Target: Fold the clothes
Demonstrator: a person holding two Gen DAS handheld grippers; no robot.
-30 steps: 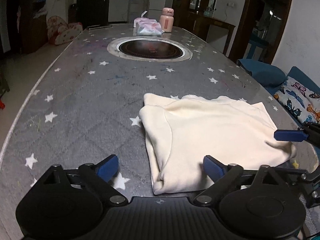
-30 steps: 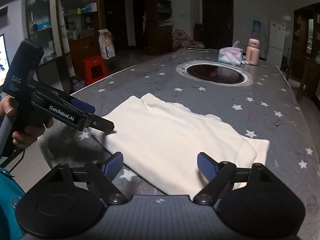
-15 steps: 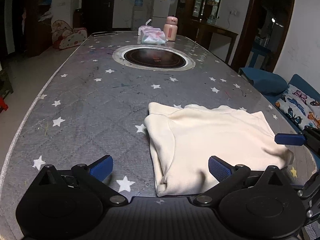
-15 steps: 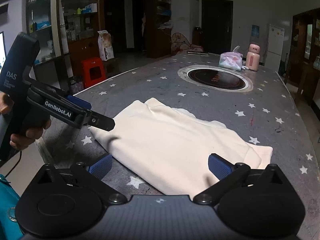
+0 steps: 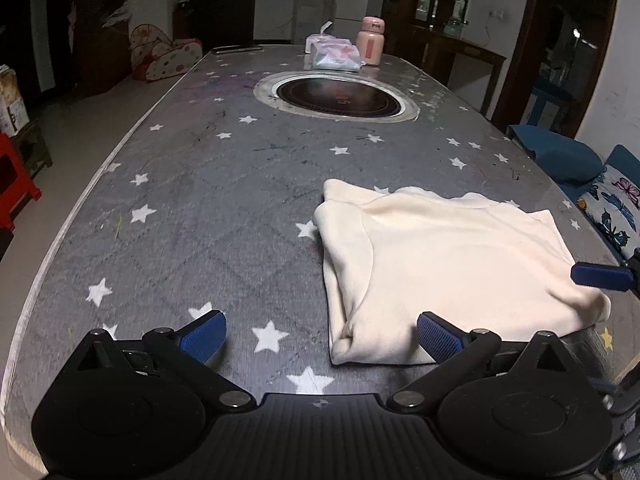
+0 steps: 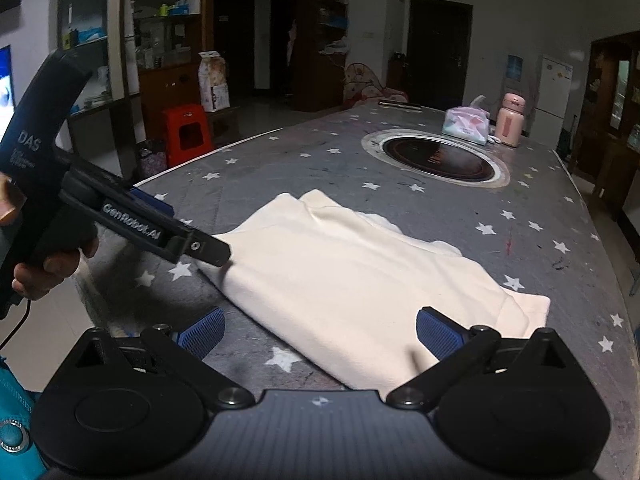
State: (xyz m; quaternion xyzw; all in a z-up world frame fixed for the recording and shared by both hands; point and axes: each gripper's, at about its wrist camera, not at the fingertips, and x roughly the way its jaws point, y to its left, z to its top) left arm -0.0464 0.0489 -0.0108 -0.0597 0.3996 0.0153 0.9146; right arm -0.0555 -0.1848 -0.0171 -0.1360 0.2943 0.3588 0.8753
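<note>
A cream garment [image 5: 440,256] lies folded flat on the grey star-patterned table [image 5: 200,216]; it also shows in the right wrist view [image 6: 360,280]. My left gripper [image 5: 320,336] is open and empty, just above the table at the garment's near left corner. My right gripper [image 6: 318,332] is open and empty, above the garment's near edge. The right gripper's blue fingertip [image 5: 600,276] shows at the garment's right edge in the left wrist view. The left gripper's body [image 6: 132,220] shows at the garment's left corner in the right wrist view.
A round black cooktop [image 5: 338,98] is set into the table's middle. A tissue pack [image 5: 334,54] and a pink bottle [image 5: 371,40] stand at the far end. A blue sofa with cushions [image 5: 560,156] lies right of the table. A red stool [image 6: 186,134] stands on the floor.
Both grippers have drawn back and up a little from the garment. The garment has not moved. Both stay open.
</note>
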